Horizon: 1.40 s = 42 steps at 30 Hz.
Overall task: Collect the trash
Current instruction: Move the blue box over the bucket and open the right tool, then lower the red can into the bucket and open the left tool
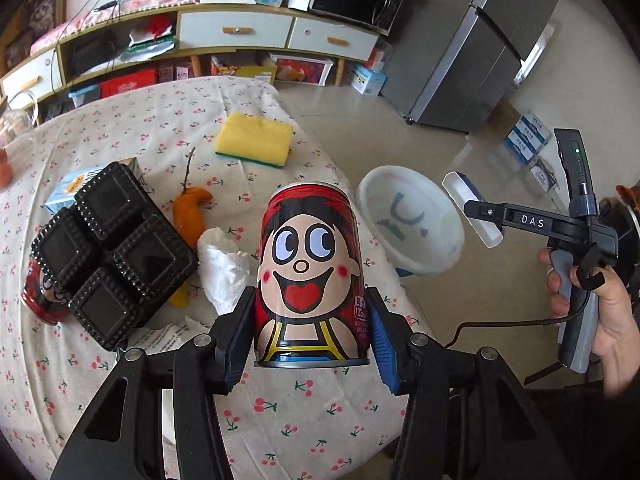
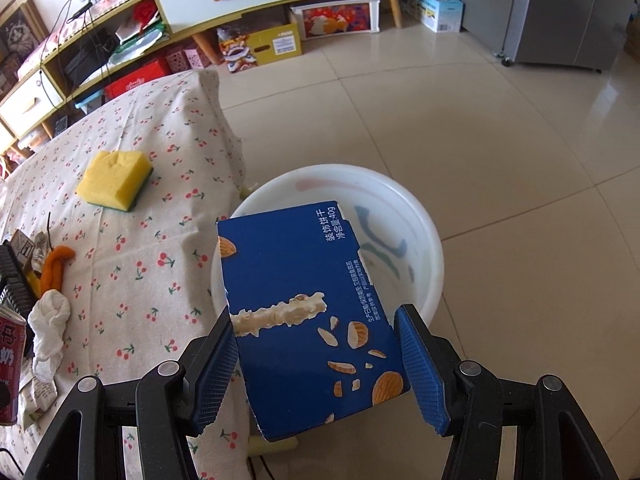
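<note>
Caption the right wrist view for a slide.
Right tool holds a blue box over the white basin.

A glossy beige tiled floor (image 2: 500,128) reflects soft daylight. Along the far wall runs a long low cabinet with white drawers, yellow-wood trim and orange handles (image 1: 236,30), its open shelves stuffed with boxes and cloths. A black microwave oven (image 1: 356,0) sits on top. A tall grey metal refrigerator (image 1: 476,52) stands to the right. A framed dark picture (image 2: 18,26) leans at the left.
</note>
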{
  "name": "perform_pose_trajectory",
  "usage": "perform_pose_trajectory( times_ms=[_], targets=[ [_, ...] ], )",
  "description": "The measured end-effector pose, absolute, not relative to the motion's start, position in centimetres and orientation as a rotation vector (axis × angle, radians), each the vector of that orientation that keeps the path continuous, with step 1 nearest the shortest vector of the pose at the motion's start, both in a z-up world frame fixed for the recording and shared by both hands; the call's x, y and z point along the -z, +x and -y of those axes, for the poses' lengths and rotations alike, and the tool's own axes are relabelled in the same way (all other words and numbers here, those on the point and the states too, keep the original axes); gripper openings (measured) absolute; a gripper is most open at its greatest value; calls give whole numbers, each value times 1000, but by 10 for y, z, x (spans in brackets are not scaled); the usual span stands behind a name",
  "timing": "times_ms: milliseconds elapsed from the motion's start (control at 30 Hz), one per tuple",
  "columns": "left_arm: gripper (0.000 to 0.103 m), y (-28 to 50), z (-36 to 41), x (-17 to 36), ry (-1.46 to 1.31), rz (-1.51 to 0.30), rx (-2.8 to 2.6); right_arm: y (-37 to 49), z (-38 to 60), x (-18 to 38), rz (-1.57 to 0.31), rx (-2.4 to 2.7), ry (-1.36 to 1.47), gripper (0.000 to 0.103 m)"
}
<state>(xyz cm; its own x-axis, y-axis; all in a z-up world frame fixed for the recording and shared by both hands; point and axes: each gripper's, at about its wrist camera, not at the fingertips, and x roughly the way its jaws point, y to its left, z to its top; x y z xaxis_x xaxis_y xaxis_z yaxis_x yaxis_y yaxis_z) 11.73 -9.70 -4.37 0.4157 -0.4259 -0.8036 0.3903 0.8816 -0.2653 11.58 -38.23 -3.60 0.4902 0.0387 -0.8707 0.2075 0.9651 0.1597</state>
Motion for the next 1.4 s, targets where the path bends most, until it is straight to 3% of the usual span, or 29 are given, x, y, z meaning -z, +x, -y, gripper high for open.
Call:
perform_pose_trajectory(
  times_ms=[300, 400, 1167, 1233, 1267, 1400],
  targets=[
    [55, 141, 121, 53, -12, -1033, 515, 137, 394, 41, -1045, 96, 257, 68],
    [55, 150, 134, 53, 12, -1027, 522, 136, 399, 35, -1028, 92, 284, 77],
    [56, 178, 283, 71, 134, -941, 632, 38, 467, 12, -1022, 224, 267, 78],
    [73, 180, 284, 68, 127, -918, 612, 35, 469, 11, -1016, 227, 270, 78],
    [87, 181, 284, 66, 125, -912, 600, 34, 470, 10, -1013, 228, 271, 78],
    [96, 177, 281, 59, 149, -906, 573, 32, 469, 7, -1003, 229, 269, 78]
  ],
)
